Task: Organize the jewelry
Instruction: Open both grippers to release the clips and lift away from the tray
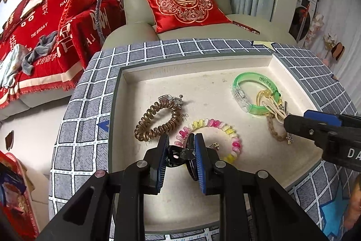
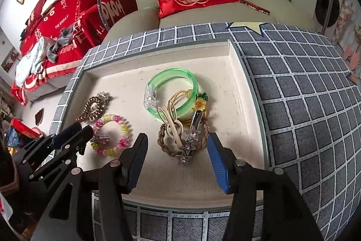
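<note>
From my left wrist, my left gripper (image 1: 180, 146) is clamped on a small black glossy hair claw (image 1: 180, 156), held over the near part of the shallow cream tray (image 1: 144, 73). The tray is sunk into a grey cloth with a white grid (image 1: 90, 83). Just beyond my fingers lies a pink, yellow and white spiral hair tie (image 1: 225, 128), and to its left, close by, a bronze spiral hair tie (image 1: 155, 121). Further right sits a translucent green plastic bangle (image 1: 257, 92), partly over a yellow elastic. My right gripper (image 1: 287, 122) comes in from the right edge, above a braided tan hair band (image 1: 274, 131).

From my right wrist, my right gripper (image 2: 177, 149) stands with its fingers wide apart and nothing pressed between them. Between and beyond them lies a silver clip with glittery stars (image 2: 190, 137), resting on the braided tan band together with a beige looped elastic (image 2: 173, 128). The green bangle lies just past them, beside a yellow sunflower charm (image 2: 199, 104). The spiral ties lie to the left, near my left gripper.
</note>
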